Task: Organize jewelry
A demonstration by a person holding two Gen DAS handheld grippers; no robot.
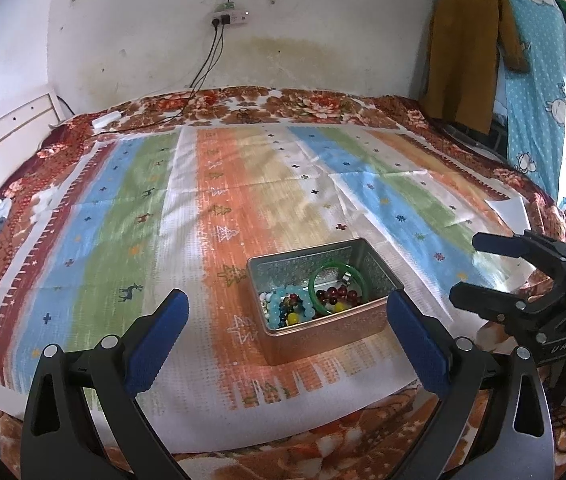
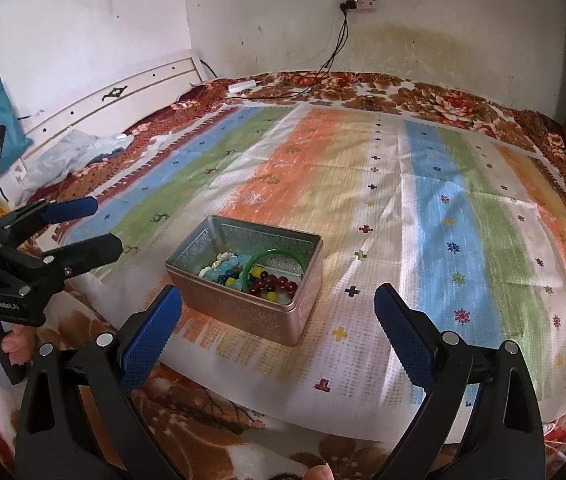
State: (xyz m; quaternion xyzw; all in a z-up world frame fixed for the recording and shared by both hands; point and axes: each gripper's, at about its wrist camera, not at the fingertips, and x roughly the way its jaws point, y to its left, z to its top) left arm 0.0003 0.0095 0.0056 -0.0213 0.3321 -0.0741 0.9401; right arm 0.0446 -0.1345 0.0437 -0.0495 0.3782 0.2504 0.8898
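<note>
- Both jaws spread wide, empty: left gripper [image 1: 287, 312], right gripper [image 2: 279, 308].
- Tin box [image 1: 325, 330] sits between them on striped cloth [image 1: 219, 184], holding bead bracelets [image 1: 295, 306] and green bangle [image 1: 337, 276].
- Charger cables [image 1: 207, 60] lie far off by the wall.

Open metal tin [image 1: 325, 326] on striped cloth — green bangle [image 1: 337, 280], bead bracelets [image 1: 289, 306] inside

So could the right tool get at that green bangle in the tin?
Probably yes. The right tool is open, the tin has no lid, and the green bangle stands on top of the beads, nothing blocking it.
</note>
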